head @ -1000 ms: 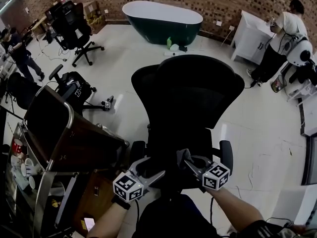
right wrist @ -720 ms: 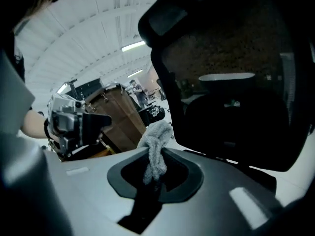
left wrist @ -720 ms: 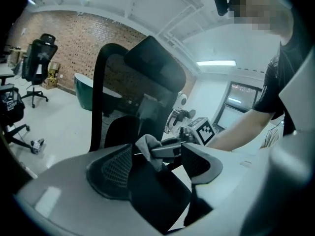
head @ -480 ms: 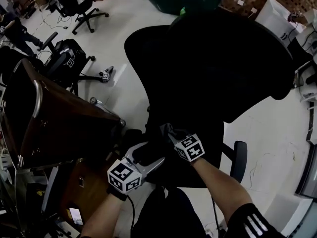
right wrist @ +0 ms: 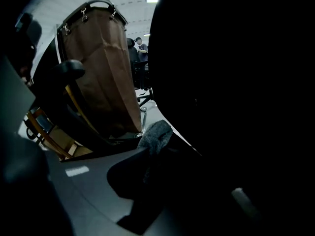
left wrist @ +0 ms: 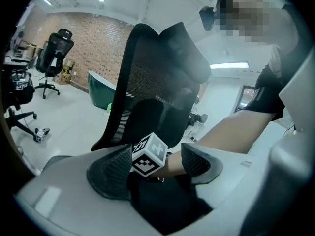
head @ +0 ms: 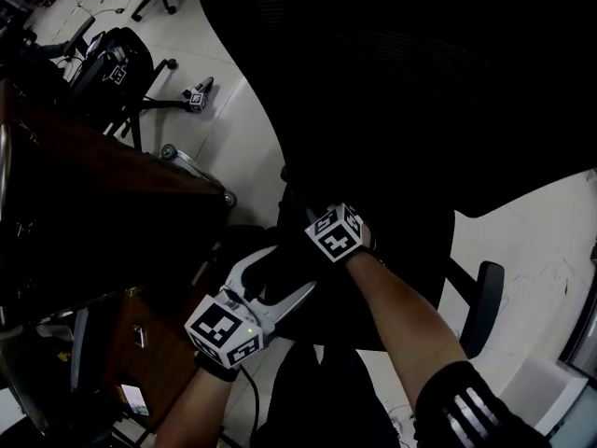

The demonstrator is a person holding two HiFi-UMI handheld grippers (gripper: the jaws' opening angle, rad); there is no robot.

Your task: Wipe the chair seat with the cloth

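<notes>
1. The right gripper [right wrist: 165,154] had travelled from the near edge of the chair seat [head: 410,269] to a spot farther in and more to the left. Its marker cube [head: 334,233] now sat beyond the left gripper [head: 278,286], where a second earlier the two were side by side.
2. The head view had dropped in close. The chair back [head: 392,82] filled the top of that view, and the bathtub and far wall were gone from sight.
3. The right jaws were closed down on the cloth [right wrist: 155,134]. A grey, nubbly fold stuck out past the tips, low over the dark seat. Whether it pressed on the seat could not be told, as everything there was too dark.
4. The left jaws stood wide apart with nothing gripped between them. The left gripper had kept to the near left edge of the seat, aimed at the right gripper's cube.
5. The brown bag on its frame [right wrist: 106,73] stood just left of the chair, and the armrest [head: 480,306] was at the right.
6. Judgement: the wiping stroke was probably under way, carried from near to far. Most of the seat, especially its right side, likely remained to be covered.
</notes>
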